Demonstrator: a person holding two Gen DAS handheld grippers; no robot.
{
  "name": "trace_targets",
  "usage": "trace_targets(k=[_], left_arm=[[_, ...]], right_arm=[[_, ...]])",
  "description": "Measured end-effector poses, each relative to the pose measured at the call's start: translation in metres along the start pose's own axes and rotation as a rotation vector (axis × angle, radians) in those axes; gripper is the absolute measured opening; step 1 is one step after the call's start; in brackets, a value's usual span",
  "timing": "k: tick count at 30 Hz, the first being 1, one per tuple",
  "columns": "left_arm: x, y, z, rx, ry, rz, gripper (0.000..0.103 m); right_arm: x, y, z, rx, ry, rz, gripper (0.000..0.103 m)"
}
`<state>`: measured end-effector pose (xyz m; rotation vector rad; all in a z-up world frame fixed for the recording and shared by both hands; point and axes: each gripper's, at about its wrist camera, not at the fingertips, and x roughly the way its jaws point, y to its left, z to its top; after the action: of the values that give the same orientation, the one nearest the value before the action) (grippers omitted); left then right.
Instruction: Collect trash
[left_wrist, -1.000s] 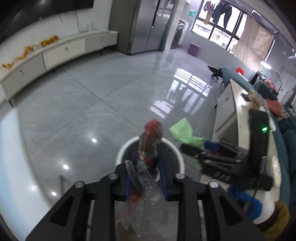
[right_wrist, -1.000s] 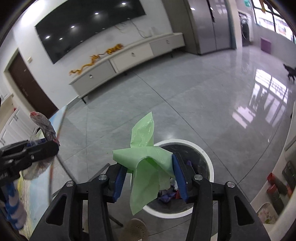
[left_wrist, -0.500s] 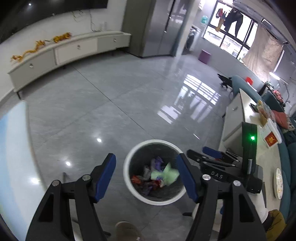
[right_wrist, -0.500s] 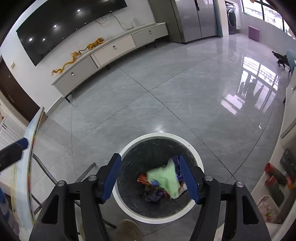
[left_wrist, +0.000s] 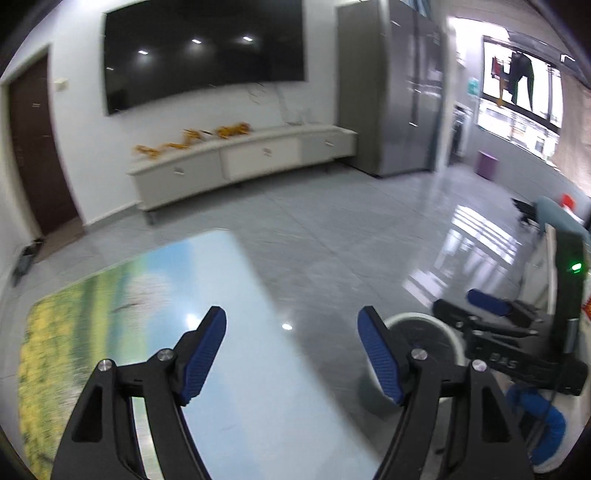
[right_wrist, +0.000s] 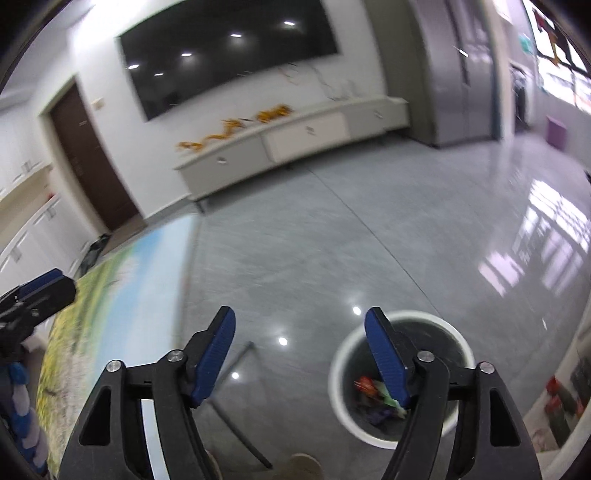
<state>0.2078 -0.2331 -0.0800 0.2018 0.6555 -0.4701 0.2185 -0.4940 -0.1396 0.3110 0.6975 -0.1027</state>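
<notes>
**Ana:** Both tools are empty. The left tool (left_wrist: 291, 341) has its blue pads wide apart and opening further, with nothing between them, only the tabletop (left_wrist: 155, 288) with its meadow-and-sky print below. The right tool (right_wrist: 300, 345) is the same: jaws spreading, nothing held.

**Ben:** And the trash?

**Ana:** In the bin (right_wrist: 400, 378), a round white-rimmed one on the grey floor (right_wrist: 332, 236) just beside the tabletop. The right wrist view looks partly into it: a crumpled heap of trash (right_wrist: 376, 397), red, green and something dark, lies at the bottom.

**Ben:** So how far along would you say we are?

**Ana:** Some of the collecting is done, judging by what's in the bin. What's left I can't say for sure. The part of the tabletop in view looks bare, but the frames are blurred and its near end is hidden behind the tools.

**Ben:** Does the left wrist view add anything?

**Ana:** It shows more of the tabletop, and the right tool (left_wrist: 487, 314) off to its right over the bin (left_wrist: 424, 332), but only the rim, not the contents. The right wrist view shows the contents, and the left tool (right_wrist: 37, 291) at its left edge above the tabletop (right_wrist: 122, 295).
</notes>
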Motion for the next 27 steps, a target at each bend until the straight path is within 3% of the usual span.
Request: trace_targets(k=[5, 7, 11, 18, 27], left_arm=[[-0.049, 0.056, -0.022, -0.058, -0.083, 0.144, 0.08], [-0.068, 0.075, -0.034, -0.08, -0.113, 0.204, 0.085], [-0.096, 0.11, -0.049, -0.122, -0.166, 0.291, 0.091], [-0.127, 0.153, -0.071, -0.198, -0.201, 0.367, 0.095], [-0.148, 0.17, -0.092, -0.254, -0.218, 0.391, 0.103]], right_arm=[[-0.019, 0.073, -0.001, -0.095, -0.063, 0.055, 0.081], [-0.024, 0.1, -0.005, -0.129, -0.08, 0.069, 0.091], [-0.035, 0.148, -0.013, -0.196, -0.116, 0.077, 0.096], [-0.053, 0.201, -0.032, -0.276, -0.16, 0.074, 0.103], [-0.065, 0.215, -0.042, -0.319, -0.191, 0.04, 0.103]])
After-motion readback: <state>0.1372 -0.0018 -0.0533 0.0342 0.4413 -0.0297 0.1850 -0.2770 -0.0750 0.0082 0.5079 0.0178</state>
